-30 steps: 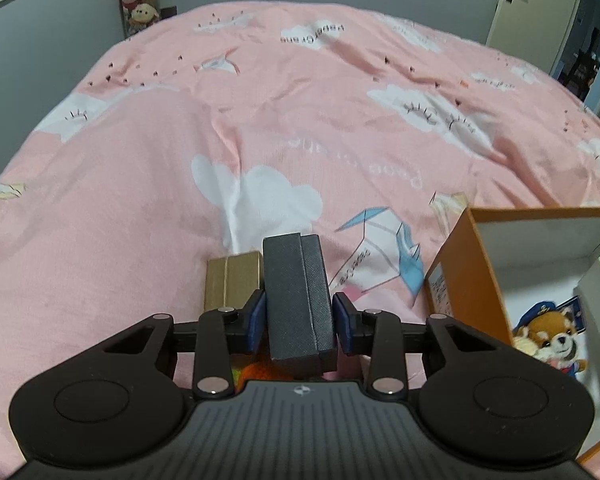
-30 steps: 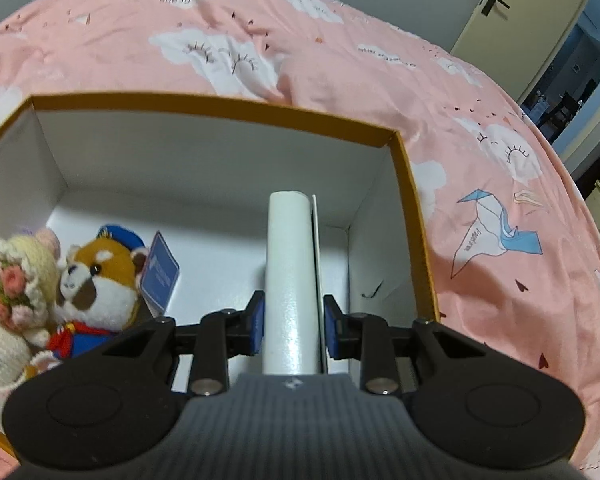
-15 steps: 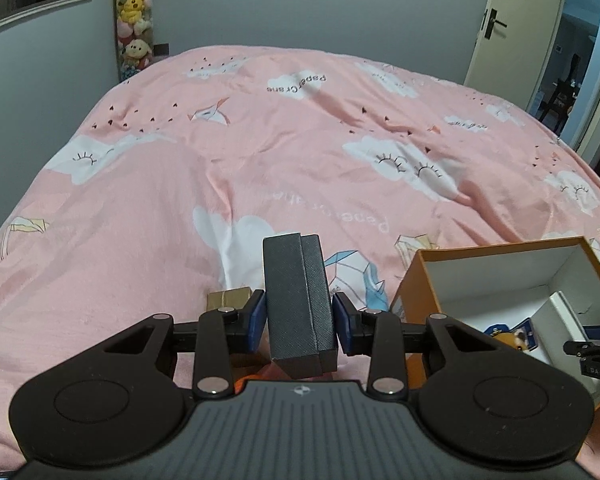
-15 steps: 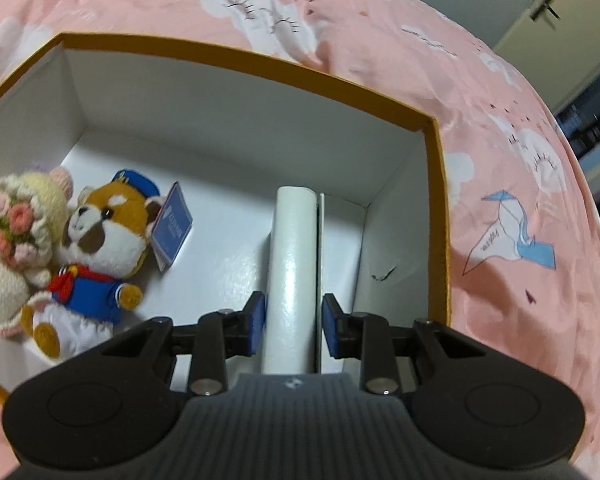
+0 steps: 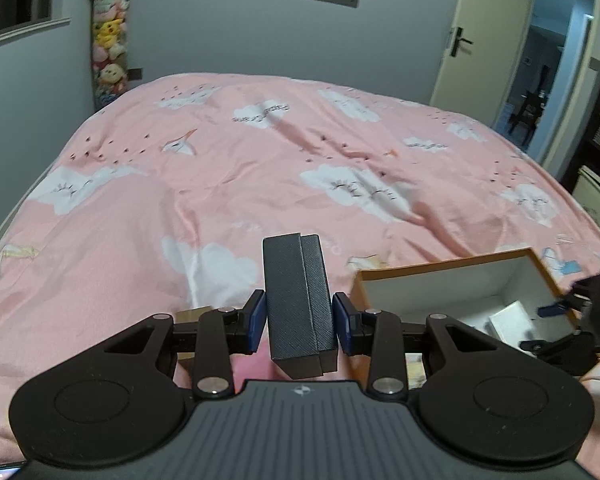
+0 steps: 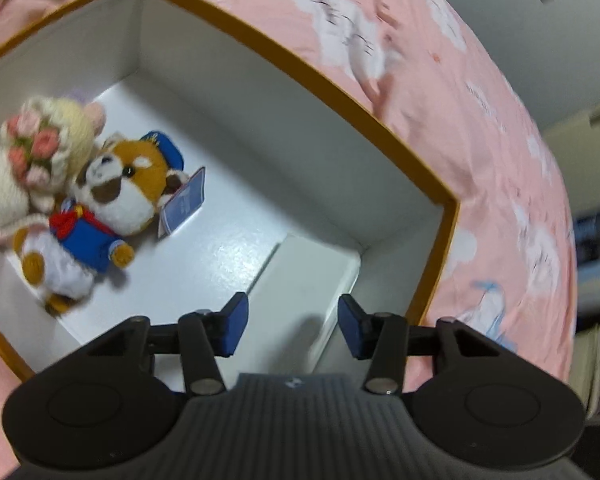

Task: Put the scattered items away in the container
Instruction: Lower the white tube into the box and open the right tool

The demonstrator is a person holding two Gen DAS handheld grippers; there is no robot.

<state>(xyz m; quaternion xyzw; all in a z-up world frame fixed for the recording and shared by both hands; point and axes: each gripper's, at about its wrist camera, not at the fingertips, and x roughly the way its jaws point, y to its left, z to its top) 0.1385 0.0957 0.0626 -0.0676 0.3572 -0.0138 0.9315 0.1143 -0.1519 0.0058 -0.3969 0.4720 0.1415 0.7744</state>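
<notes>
This is a bedroom in a home. A large bed (image 5: 260,184) fills most of the left wrist view, and it is covered by a pink duvet with white clouds and paper cranes. In the far left corner, a tall column of plush toys (image 5: 109,40) stands against the grey wall. At the right, a cream door (image 5: 488,36) with a dark handle is open to another room. Two soft toys (image 6: 60,200) lie in an orange box (image 6: 300,68) on the bed.
</notes>
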